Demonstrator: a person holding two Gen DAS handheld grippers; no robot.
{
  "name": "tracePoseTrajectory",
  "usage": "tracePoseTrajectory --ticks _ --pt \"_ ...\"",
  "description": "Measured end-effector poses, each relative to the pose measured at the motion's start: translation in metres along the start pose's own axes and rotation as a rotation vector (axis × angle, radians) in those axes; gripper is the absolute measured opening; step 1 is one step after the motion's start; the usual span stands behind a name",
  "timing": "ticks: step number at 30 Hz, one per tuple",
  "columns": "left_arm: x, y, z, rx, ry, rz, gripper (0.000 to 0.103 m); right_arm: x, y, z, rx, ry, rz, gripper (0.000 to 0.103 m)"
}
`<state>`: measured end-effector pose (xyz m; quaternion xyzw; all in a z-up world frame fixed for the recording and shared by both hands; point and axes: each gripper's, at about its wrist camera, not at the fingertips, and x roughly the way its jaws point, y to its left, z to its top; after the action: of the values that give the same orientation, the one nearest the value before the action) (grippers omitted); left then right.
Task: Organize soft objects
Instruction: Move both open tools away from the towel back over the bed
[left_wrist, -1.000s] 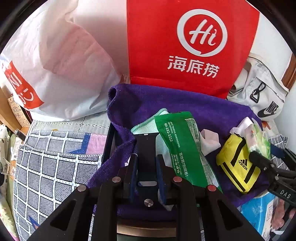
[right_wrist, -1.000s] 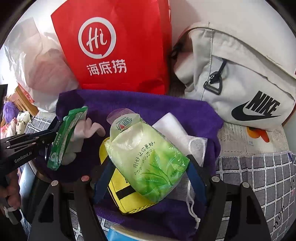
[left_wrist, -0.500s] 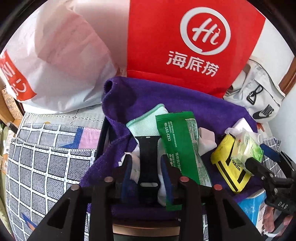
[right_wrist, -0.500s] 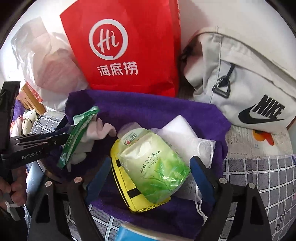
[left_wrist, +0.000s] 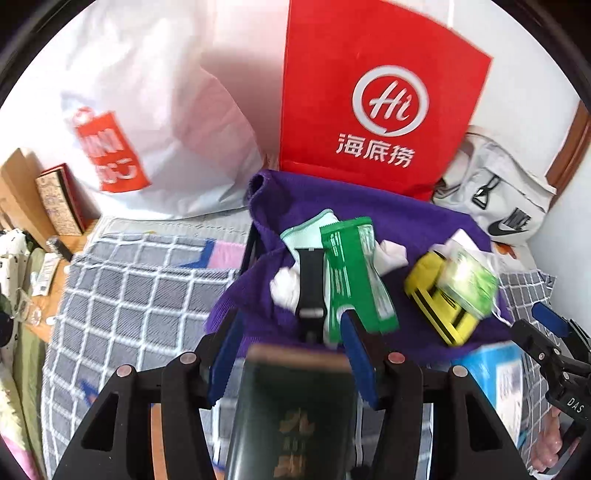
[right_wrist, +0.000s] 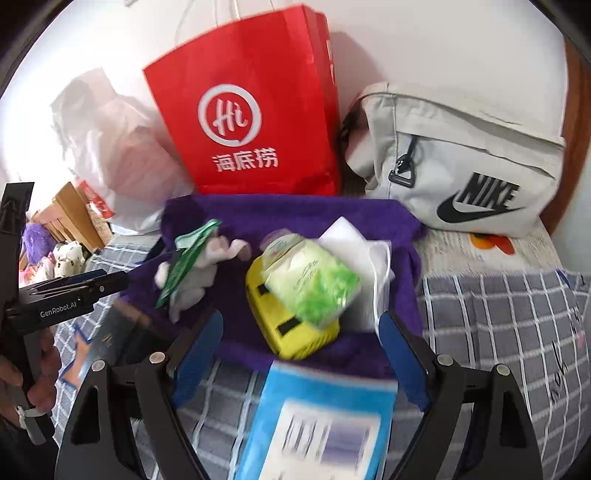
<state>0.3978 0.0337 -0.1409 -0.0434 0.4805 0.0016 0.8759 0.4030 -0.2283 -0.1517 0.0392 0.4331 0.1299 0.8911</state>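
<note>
On purple towel (right_wrist: 295, 218), green packet (left_wrist: 354, 273), yellow pouch (right_wrist: 291, 325)

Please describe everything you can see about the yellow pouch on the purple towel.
The yellow pouch is a small, soft-looking bag with black stripes. It lies tilted on the purple towel. A light green tissue pack rests on top of it and covers its upper part. A white cloth lies just behind. No gripper touches it.

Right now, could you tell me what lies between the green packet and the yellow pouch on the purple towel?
In the left wrist view, a white crumpled cloth and bare purple towel lie between the green packet and the yellow pouch.
</note>
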Motion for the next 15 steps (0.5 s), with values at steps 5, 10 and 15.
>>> tracePoseTrajectory --ticks 5,10,15 --pt "-0.043 -0.003 -0.033 0.008 -0.016 -0.016 0.053 -0.034 0.017 -0.029 -0.005 0.022 0.018 0.086" --pt "-0.08 0.003 -0.075 0.016 -0.038 -0.04 0.053 -0.065 0.043 -0.072 -0.045 0.018 0.043 0.086" --pt "-0.092 0.017 -0.114 0.006 -0.026 -0.039 0.053 -0.086 0.071 -0.117 -0.104 0.002 0.031 0.083"
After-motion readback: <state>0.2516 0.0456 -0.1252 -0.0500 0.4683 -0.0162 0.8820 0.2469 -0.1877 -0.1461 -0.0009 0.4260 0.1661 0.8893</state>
